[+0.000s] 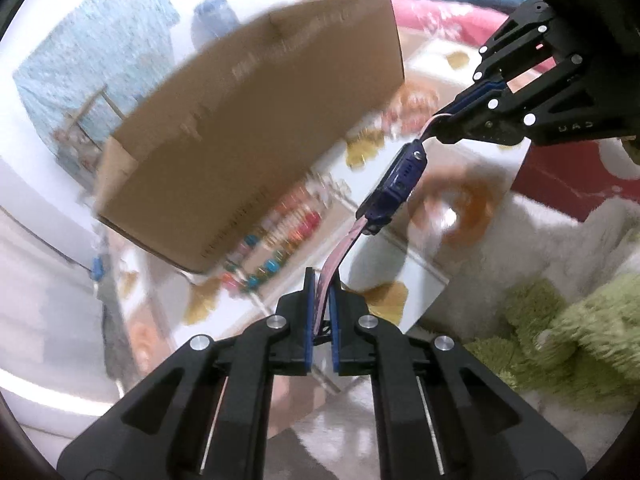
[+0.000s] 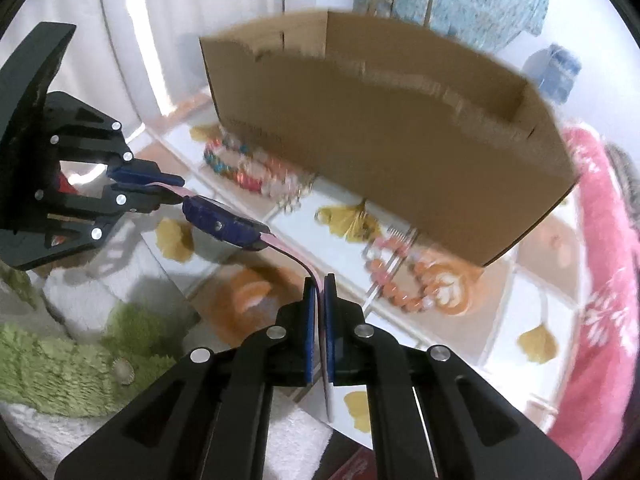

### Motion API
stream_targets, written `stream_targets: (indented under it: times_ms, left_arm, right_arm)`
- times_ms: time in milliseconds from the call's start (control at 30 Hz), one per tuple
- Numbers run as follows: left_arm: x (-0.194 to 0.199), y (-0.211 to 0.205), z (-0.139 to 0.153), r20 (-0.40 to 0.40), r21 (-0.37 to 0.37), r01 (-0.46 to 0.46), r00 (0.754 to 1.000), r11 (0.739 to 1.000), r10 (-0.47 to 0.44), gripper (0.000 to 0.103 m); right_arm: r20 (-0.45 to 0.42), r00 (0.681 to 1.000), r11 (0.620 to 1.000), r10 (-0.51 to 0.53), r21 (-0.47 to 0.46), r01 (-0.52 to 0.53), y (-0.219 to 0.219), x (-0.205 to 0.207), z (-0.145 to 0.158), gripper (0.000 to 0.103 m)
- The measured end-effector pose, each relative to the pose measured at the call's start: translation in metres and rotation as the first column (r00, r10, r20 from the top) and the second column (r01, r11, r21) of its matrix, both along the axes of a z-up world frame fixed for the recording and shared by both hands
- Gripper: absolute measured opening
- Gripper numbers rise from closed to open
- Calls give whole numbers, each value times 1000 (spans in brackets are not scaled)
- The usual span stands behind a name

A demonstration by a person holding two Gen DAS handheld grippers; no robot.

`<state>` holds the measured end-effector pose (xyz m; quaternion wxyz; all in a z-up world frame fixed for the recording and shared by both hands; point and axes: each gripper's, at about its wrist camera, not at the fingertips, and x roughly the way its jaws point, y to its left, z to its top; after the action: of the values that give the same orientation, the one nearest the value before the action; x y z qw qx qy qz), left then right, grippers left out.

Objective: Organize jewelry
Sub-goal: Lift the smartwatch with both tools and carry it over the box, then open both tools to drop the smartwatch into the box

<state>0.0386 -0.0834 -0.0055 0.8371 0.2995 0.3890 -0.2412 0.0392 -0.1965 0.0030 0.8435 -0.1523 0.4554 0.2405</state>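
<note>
A watch with a dark blue case and a pink strap hangs stretched between both grippers above a clear divided tray. My left gripper is shut on one strap end at the bottom of the left wrist view. At the upper right there, my right gripper pinches the other end. From the right wrist, the right gripper is shut on the strap, the case lies to its left, and the left gripper grips beyond it.
A tall cardboard box stands just behind the tray. Beaded bracelets lie along its foot, and an orange one lies to the right. A green fluffy mat is at the left, a pink cloth at the right.
</note>
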Motion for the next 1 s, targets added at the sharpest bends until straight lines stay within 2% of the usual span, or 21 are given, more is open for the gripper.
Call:
stream_targets:
  times_ms: [167, 300, 367, 433, 567, 700, 800, 867, 933, 1000]
  left_arm:
    - [-5, 6, 46, 105, -31, -6, 994, 999, 10, 6]
    - [12, 11, 93, 197, -74, -6, 980, 997, 20, 6]
    - [34, 15, 112, 196, -111, -6, 980, 994, 28, 6]
    - [55, 17, 123, 191, -127, -14, 981, 992, 38, 6]
    - [113, 16, 130, 147, -123, -51, 987, 991, 69, 6]
    - [176, 8, 108, 14, -77, -73, 997, 994, 74, 6]
    - [210, 1, 90, -54, -29, -78, 996, 997, 76, 6]
    - [230, -4, 75, -97, 4, -71, 993, 997, 71, 6]
    - [241, -7, 64, -104, 43, -69, 992, 997, 73, 6]
    - [251, -6, 58, -128, 47, -81, 988, 996, 87, 6]
  right_arm:
    - [129, 992, 1000, -12, 23, 9, -3, -9, 53, 4]
    - [252, 968, 1000, 9, 10, -12, -1, -1, 95, 4]
    - [303, 953, 1000, 27, -6, -26, 1, 20, 115, 4]
    - [312, 949, 999, 41, -16, -38, 0, 46, 126, 4]
    - [195, 978, 996, 80, -49, -71, 10, 120, 121, 4]
    - [13, 995, 991, 95, -97, -94, 27, 188, 85, 4]
    - [-114, 987, 987, 111, -107, -124, 33, 225, 59, 4]
    - [-204, 971, 980, 125, -125, -153, 37, 248, 40, 4]
    - [-249, 961, 980, 118, -125, -152, 36, 261, 29, 4]
    - [-289, 953, 984, 93, -122, -133, 32, 277, 19, 4]
